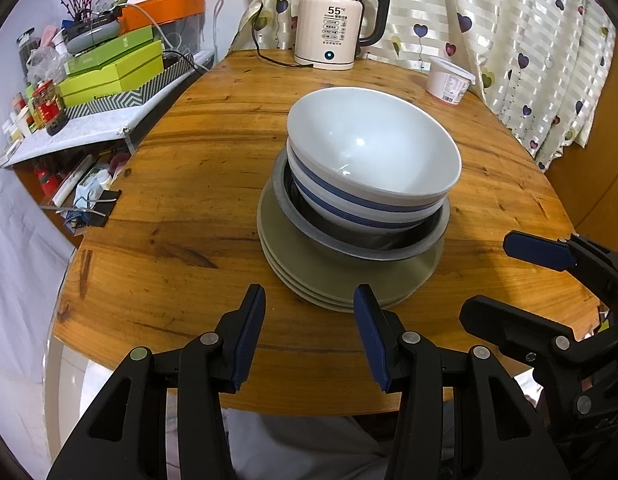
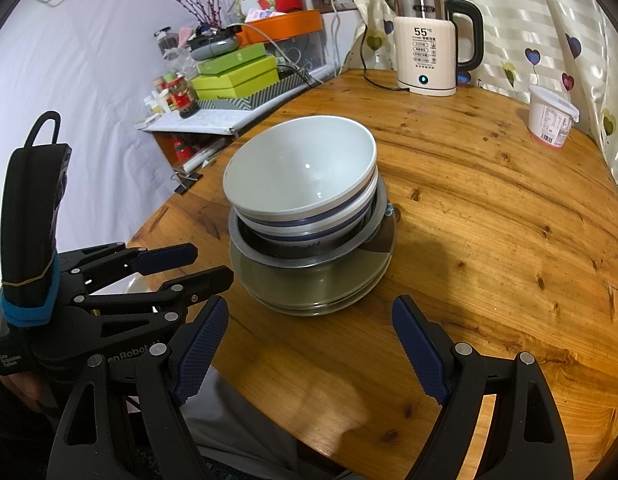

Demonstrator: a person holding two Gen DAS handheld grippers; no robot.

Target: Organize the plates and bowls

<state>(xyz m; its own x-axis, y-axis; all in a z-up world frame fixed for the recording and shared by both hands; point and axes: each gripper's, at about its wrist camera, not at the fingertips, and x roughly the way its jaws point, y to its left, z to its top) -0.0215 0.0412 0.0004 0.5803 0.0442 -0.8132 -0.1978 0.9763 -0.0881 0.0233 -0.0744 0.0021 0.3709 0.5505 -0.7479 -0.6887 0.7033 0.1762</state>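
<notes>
One stack stands in the middle of the round wooden table (image 1: 181,208). At the bottom lie olive-green plates (image 1: 341,284) (image 2: 309,292). On them sits a metal bowl (image 1: 349,244) (image 2: 305,262), which holds two nested white bowls with blue stripes (image 1: 373,148) (image 2: 301,168). My left gripper (image 1: 309,300) (image 2: 209,264) hovers at the near edge of the plates, jaws apart and empty, touching nothing. My right gripper (image 2: 309,306) (image 1: 505,280) hangs just to its right, jaws wider and also empty, a little short of the stack.
At the back of the table are a cream electric kettle (image 1: 333,28) (image 2: 427,44) with its cord and a white plastic tub (image 1: 449,80) (image 2: 551,120). A cluttered side shelf with green boxes (image 1: 113,68) stands left. A curtain hangs behind. A person's lap shows below the near table edge.
</notes>
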